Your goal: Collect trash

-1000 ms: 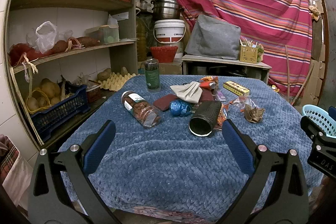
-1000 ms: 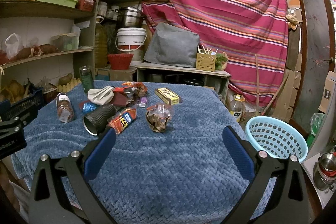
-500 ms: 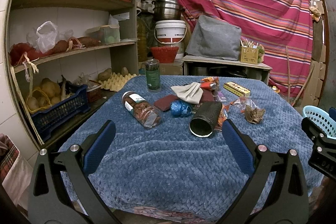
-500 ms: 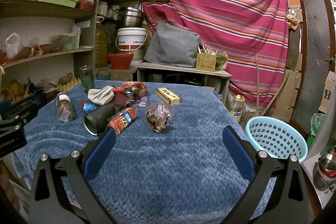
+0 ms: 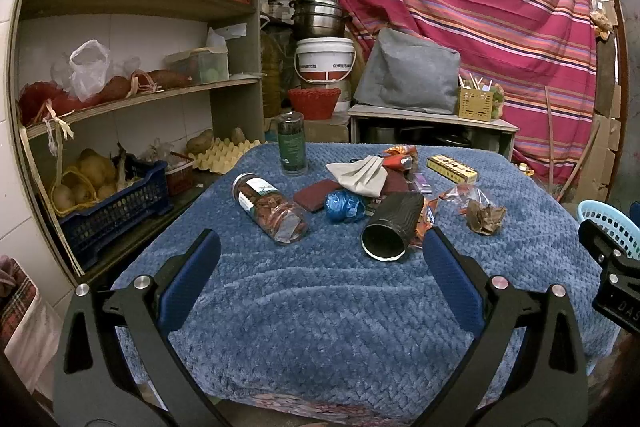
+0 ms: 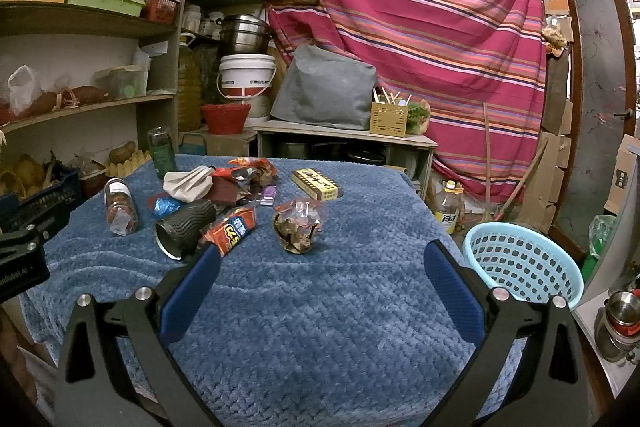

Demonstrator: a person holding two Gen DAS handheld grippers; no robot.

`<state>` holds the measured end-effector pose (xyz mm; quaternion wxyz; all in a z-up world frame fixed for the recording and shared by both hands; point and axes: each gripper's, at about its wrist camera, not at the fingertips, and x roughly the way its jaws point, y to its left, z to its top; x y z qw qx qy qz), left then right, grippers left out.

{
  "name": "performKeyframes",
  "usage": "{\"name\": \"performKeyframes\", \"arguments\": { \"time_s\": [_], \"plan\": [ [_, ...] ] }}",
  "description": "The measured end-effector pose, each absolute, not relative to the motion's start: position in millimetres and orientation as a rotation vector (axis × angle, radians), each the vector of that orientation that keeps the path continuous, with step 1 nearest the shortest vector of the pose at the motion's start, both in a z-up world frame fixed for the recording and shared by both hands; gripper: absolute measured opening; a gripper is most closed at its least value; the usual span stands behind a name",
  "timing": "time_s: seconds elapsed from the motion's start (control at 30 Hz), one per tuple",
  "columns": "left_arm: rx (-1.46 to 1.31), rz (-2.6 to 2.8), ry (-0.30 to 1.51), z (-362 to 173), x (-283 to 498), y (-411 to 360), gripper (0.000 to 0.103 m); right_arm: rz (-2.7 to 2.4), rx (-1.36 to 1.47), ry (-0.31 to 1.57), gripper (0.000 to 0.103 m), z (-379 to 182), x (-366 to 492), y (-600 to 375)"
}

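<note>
Risk: you are holding both the left gripper [image 5: 320, 259] and right gripper [image 6: 320, 269] spread and empty, and the black cup [image 6: 185, 228] lying near the left could roll off when nudged.

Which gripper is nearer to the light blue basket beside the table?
Right. The basket stands just right of the open right gripper. The open left gripper is farther left, with the basket at its view's right edge.

Crumpled brown wrapper [image 6: 298, 229] sat mid-table; orange snack packet [image 6: 232, 228] lay flat against tipped black cup [image 6: 185, 227]; light-blue basket [image 6: 520, 259] stood beside table, empty.
</note>
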<state>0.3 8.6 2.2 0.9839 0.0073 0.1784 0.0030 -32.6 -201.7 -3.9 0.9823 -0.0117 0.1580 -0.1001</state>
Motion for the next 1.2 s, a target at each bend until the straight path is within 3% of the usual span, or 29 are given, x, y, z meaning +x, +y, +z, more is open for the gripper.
{"name": "performKeyframes", "arguments": {
  "time_s": [0.93, 1.2],
  "plan": [
    [0.023, 0.01, 0.401, -1, 11, 12, 0.098, -0.239, -0.017, 0.327, 0.099, -1, -26, -216],
    [0.033, -0.008, 0.411, 22, 49, 2, 0.098, -0.226, 0.015, 0.317, 0.099, 27, 4, -231]
  ]
}}
